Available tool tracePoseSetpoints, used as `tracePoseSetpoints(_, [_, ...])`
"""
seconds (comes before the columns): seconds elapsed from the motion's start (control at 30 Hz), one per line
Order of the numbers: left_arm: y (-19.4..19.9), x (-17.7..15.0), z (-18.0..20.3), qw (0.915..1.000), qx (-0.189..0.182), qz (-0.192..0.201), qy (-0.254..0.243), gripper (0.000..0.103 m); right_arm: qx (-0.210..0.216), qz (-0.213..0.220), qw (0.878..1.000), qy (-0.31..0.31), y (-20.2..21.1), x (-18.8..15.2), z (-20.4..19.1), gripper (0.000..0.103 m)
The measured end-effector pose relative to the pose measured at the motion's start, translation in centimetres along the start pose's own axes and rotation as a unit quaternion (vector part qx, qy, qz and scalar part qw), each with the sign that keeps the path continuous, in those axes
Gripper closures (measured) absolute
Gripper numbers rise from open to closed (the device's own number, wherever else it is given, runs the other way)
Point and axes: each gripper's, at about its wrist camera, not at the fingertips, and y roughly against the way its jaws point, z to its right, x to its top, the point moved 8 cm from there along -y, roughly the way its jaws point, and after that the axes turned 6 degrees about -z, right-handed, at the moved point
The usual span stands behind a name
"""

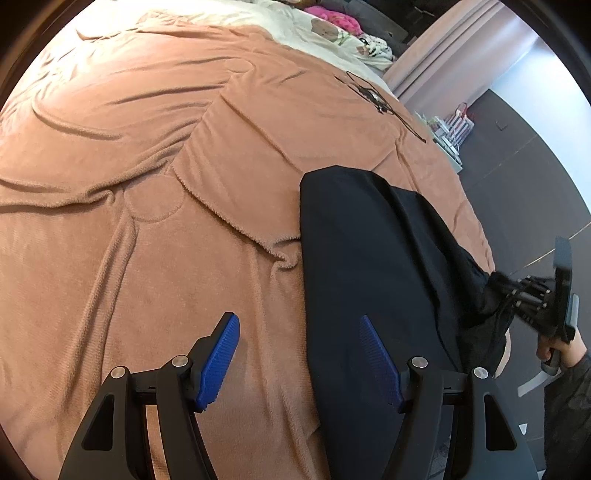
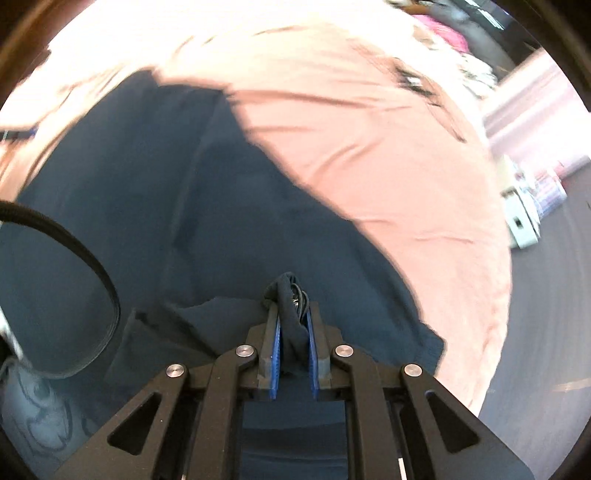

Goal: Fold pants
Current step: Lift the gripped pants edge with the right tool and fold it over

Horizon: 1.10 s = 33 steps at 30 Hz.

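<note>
Now clamped in right gripper [image 2: 293, 343]: bunched edge of dark pants [image 1: 373, 258], long axis running ahead of fingertips across brown blanket [image 1: 147, 184]; left gripper [image 1: 299, 354] spread wide, straddling pants' near left edge

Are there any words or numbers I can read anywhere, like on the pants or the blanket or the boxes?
None can be read.
Dark pants: no label or print shows.
Brown blanket: only a dark stitched design, no letters.
Striped boxes on the floor: too small to read.
Pale cloth with patterns: pictures only, blurred.
</note>
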Motion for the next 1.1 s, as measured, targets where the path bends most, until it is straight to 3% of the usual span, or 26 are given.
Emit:
tracePoseSetpoints(0.2, [0.0, 0.5, 0.6, 0.9999, -0.001, 0.011, -0.006, 0.033, -0.026, 0.042, 0.993, -0.106, 1.2, -1.1, 5.5, 0.094])
tracePoseSetpoints(0.43, [-0.4, 1.0, 1.4, 0.9995, 0.010, 0.025, -0.016, 0.033, -0.047, 0.055, 0.981, -0.179, 0.1, -1.6, 8.9, 0.094])
tracePoseSetpoints(0.77, [-0.9, 0.8, 2.0, 0.9988, 0.021, 0.026, -0.037, 0.033, -0.066, 0.016, 0.962, -0.264, -3.5, -0.9, 11.8, 0.093])
tracePoseSetpoints(0.83, [-1.0, 0.8, 2.0, 0.9987, 0.024, 0.024, -0.038, 0.033, -0.065, 0.010, 0.962, -0.264, -4.0, -0.7, 11.8, 0.080])
tracePoseSetpoints(0.9, [-1.1, 0.7, 2.0, 0.9988, 0.022, 0.021, -0.038, 0.033, -0.071, 0.014, 0.961, -0.265, -3.7, -1.1, 11.7, 0.040])
tracePoseSetpoints(0.93, [-1.2, 0.6, 2.1, 0.9988, 0.022, 0.021, -0.038, 0.033, -0.070, 0.026, 0.961, -0.268, -3.2, -1.4, 11.6, 0.031])
tracePoseSetpoints(1.1, [-1.4, 0.5, 2.4, 0.9986, 0.025, 0.018, -0.043, 0.033, -0.032, 0.051, 0.947, -0.315, -1.4, -5.0, 11.8, 0.031])
